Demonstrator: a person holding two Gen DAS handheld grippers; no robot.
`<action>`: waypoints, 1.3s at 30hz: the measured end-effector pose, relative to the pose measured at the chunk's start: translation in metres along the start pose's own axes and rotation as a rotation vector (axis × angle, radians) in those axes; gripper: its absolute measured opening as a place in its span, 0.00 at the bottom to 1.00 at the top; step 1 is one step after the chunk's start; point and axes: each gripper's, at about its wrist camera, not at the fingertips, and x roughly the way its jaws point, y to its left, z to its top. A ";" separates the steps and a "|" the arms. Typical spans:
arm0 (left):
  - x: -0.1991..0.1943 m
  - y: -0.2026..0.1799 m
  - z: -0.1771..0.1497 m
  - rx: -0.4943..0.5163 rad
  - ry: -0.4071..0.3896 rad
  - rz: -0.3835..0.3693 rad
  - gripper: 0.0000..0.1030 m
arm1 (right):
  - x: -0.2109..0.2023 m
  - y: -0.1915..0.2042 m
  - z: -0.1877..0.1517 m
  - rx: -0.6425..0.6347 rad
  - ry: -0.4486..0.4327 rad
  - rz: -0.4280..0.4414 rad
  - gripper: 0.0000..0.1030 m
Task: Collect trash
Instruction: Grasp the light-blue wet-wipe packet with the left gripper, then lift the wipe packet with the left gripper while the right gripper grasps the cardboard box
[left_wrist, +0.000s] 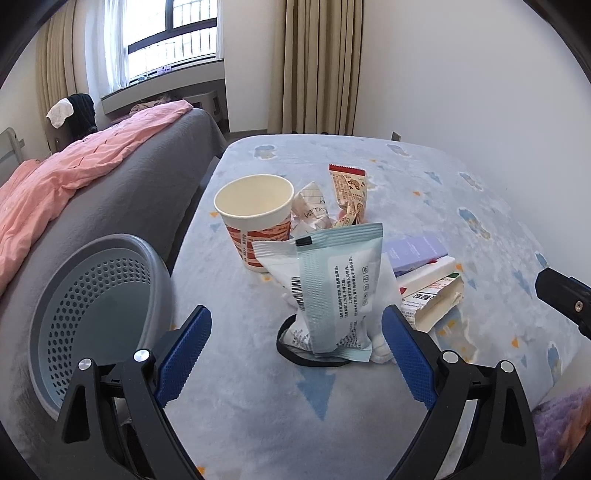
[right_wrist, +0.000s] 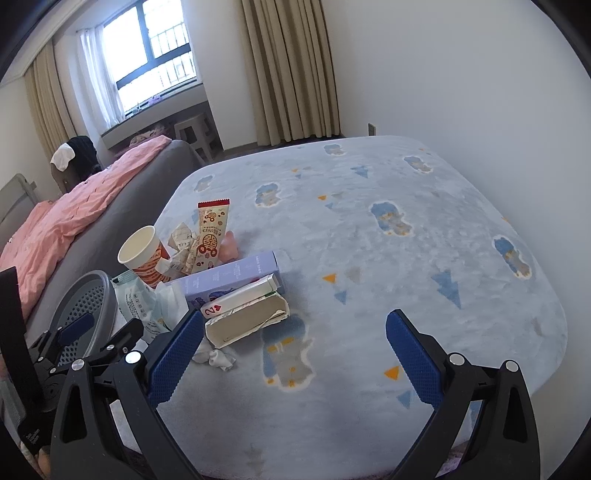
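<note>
Honestly, both the left hand-held gripper (left_wrist: 297, 325) and right hand-held gripper (right_wrist: 295, 332) gape wide, empty. That upright wet-wipe packet (left_wrist: 332, 291) looks floppy; a clumsy pinch could topple it.

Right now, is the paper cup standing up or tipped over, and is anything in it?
Upright and empty: the cup stands on its base, mouth up, its pale inside bare.

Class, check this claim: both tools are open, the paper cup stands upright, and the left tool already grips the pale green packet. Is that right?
Not quite. The left tool is open with the pale green packet between its fingers but not gripped, as the left wrist view shows. The rest holds: the right tool is open and the paper cup stands upright.
</note>
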 end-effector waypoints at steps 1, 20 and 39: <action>0.004 -0.002 0.000 -0.003 0.004 -0.005 0.87 | 0.000 -0.001 0.000 0.004 -0.001 0.004 0.94; 0.030 -0.004 0.007 -0.046 0.079 -0.110 0.38 | 0.004 0.000 0.001 -0.009 0.010 0.020 0.94; -0.035 0.024 0.009 -0.004 -0.100 0.001 0.37 | 0.034 0.030 -0.012 -0.187 0.090 0.054 0.94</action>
